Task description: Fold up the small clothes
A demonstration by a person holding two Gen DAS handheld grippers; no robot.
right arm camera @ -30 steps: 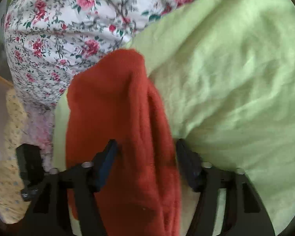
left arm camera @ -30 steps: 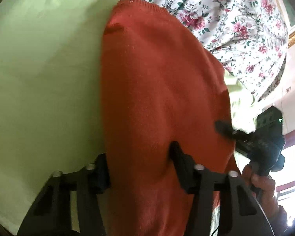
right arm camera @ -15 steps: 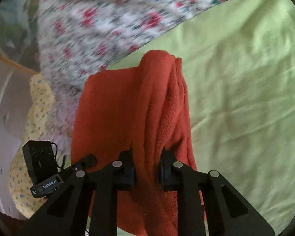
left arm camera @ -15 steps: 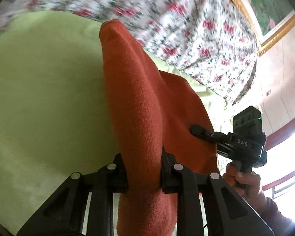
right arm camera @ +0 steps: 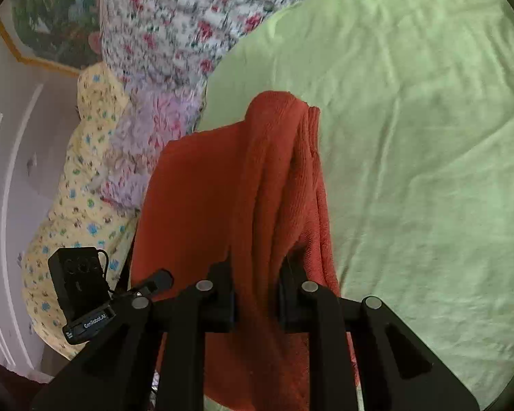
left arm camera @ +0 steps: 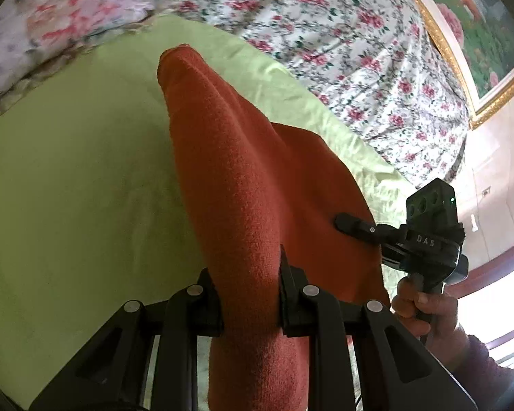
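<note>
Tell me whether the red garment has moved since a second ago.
Yes. The red garment lay spread on the green sheet; now its gripped edge is lifted off it, bunched into a ridge, with both grippers shut on it.

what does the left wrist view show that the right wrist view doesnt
Only the left wrist view shows the hand holding the right gripper, and a gold-framed flower picture.

Only the right wrist view shows a yellow patterned cloth and a purple fuzzy one beside the bedding.

Both show the orange knit garment clamped by each view's own gripper, the light green sheet, and the floral bedding.
</note>
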